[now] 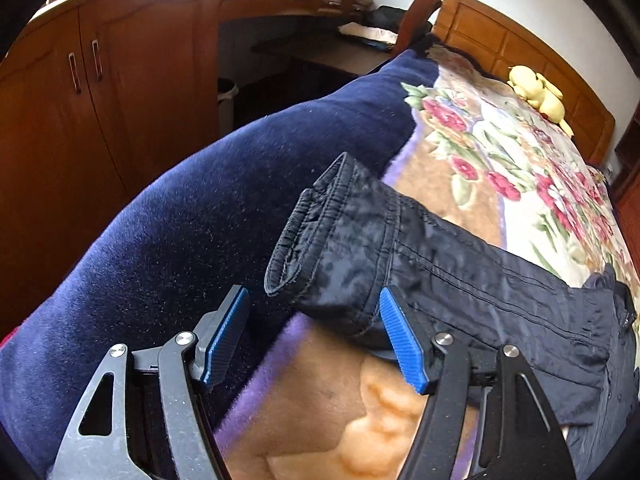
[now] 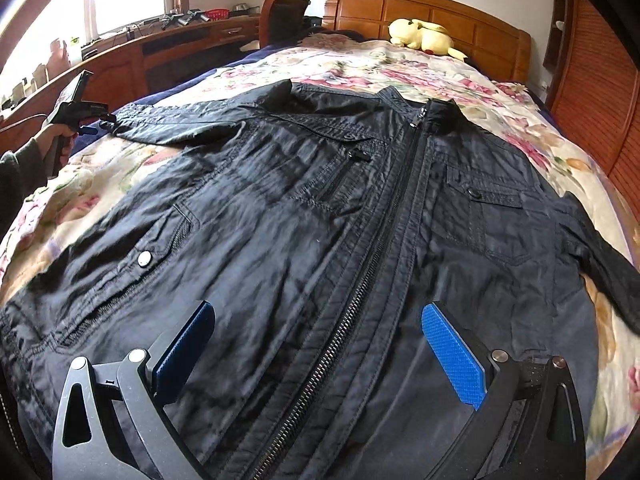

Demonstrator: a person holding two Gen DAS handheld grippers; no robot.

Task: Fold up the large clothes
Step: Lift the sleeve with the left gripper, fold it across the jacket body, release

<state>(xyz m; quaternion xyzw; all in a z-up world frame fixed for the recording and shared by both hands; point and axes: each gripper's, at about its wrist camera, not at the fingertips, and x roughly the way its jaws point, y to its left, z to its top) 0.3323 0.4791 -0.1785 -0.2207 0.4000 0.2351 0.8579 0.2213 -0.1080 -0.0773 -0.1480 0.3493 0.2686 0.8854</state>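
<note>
A dark navy zip jacket (image 2: 320, 220) lies spread front-up on the floral bedspread (image 2: 360, 64), collar toward the headboard, zipper closed. Its left sleeve stretches out to the bed's left side; the sleeve cuff (image 1: 320, 248) fills the left wrist view. My left gripper (image 1: 314, 320) is open, its blue pads either side of the cuff's near edge, not closed on it. It also shows in the right wrist view (image 2: 86, 120), held in a hand at the cuff. My right gripper (image 2: 316, 344) is open and hovers over the jacket's lower front, astride the zipper (image 2: 372, 248).
A yellow plush toy (image 2: 424, 36) lies by the wooden headboard (image 2: 420, 8). A navy blanket (image 1: 160, 208) drapes over the bed's left edge. Wooden cabinets (image 1: 80, 100) and a desk with a chair (image 2: 282, 16) stand to the left; a slatted wardrobe (image 2: 596, 92) stands at right.
</note>
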